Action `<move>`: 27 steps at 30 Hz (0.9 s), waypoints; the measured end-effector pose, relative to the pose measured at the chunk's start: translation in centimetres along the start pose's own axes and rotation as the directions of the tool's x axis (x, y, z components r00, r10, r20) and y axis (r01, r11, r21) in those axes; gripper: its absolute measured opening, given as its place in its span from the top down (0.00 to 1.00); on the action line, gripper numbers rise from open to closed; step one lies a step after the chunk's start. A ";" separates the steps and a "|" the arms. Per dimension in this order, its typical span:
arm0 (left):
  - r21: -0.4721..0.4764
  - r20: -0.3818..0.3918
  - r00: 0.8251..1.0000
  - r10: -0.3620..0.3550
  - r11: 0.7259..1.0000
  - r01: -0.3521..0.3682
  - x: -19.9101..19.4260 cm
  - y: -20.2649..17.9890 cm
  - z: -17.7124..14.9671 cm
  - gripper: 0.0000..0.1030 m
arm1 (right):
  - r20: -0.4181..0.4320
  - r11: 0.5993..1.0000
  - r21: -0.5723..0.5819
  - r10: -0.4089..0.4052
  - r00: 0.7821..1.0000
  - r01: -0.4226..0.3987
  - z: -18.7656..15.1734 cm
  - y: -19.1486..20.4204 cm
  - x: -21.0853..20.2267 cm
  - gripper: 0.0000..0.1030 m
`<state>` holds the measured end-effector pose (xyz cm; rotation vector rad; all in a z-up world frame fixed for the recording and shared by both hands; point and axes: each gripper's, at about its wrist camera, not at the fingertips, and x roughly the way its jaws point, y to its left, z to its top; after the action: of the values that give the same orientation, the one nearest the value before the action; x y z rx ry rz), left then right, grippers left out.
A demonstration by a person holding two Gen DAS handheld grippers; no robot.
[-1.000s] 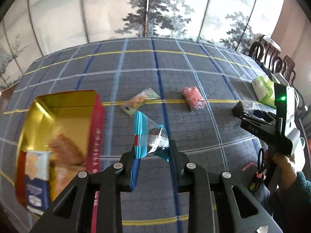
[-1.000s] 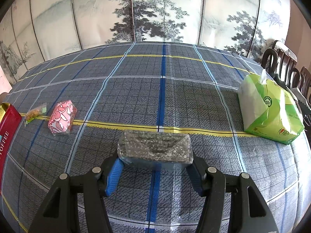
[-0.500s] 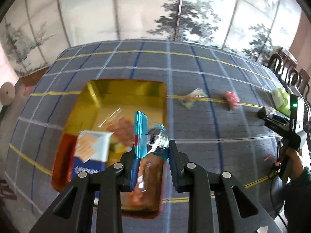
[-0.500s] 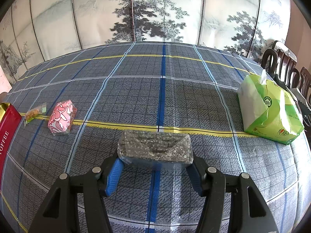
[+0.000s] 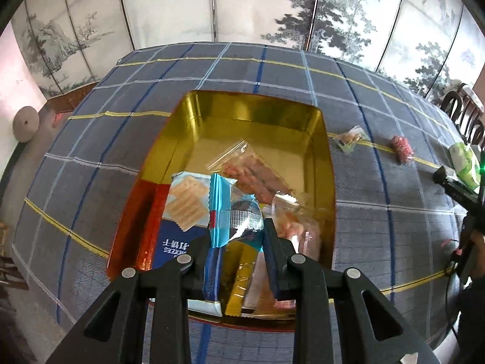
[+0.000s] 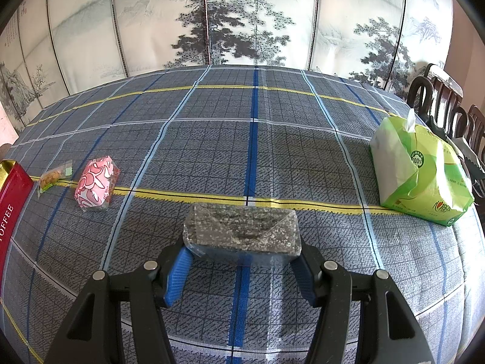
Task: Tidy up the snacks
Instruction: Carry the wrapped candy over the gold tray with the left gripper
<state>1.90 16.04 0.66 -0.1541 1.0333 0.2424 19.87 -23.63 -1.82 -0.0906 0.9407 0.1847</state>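
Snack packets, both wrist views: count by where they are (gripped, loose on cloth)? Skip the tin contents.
Gripped: 2, the blue-and-clear packet in the left gripper, the speckled dark block in the right gripper
Loose on the tablecloth: 2, the pink patterned packet, the small clear packet
Total: 4

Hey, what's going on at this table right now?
Someone is sorting snacks into a gold-lined red tin using two handheld claws. The left claw is shut on a blue snack packet above the tin, which already holds a cracker pack and other bags. The right claw grips a dark speckled bar over the tablecloth. A pink packet and a small clear-wrapped snack lie outside the tin.
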 end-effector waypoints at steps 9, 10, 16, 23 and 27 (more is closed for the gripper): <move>0.001 -0.017 1.000 0.024 1.000 -0.024 1.1 0.9 -0.6 0.77 | 0.000 1.000 -0.001 0.000 1.000 0.000 0.0 0.0 0.0 0.41; 0.004 -0.015 1.000 0.026 1.000 -0.026 1.1 0.9 -0.6 0.76 | 0.000 1.000 -0.001 0.000 1.000 0.000 0.0 0.0 0.0 0.41; 0.029 -0.007 0.999 0.048 0.998 -0.048 1.3 0.7 -0.8 0.76 | 0.000 1.000 -0.001 0.000 1.000 0.000 0.0 0.0 0.0 0.41; 0.046 -0.004 0.998 0.068 0.997 -0.068 1.3 0.4 -0.7 0.72 | -0.001 1.000 -0.002 0.000 1.000 0.000 0.0 0.0 0.0 0.41; 0.044 -0.007 0.998 0.067 0.997 -0.067 1.4 0.4 -0.7 0.72 | 0.000 1.000 -0.002 0.000 1.000 0.000 0.0 0.0 0.0 0.41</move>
<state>1.86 16.47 -0.87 -0.0811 1.0525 0.2801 19.82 -23.61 -1.79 -0.0924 0.9410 0.1854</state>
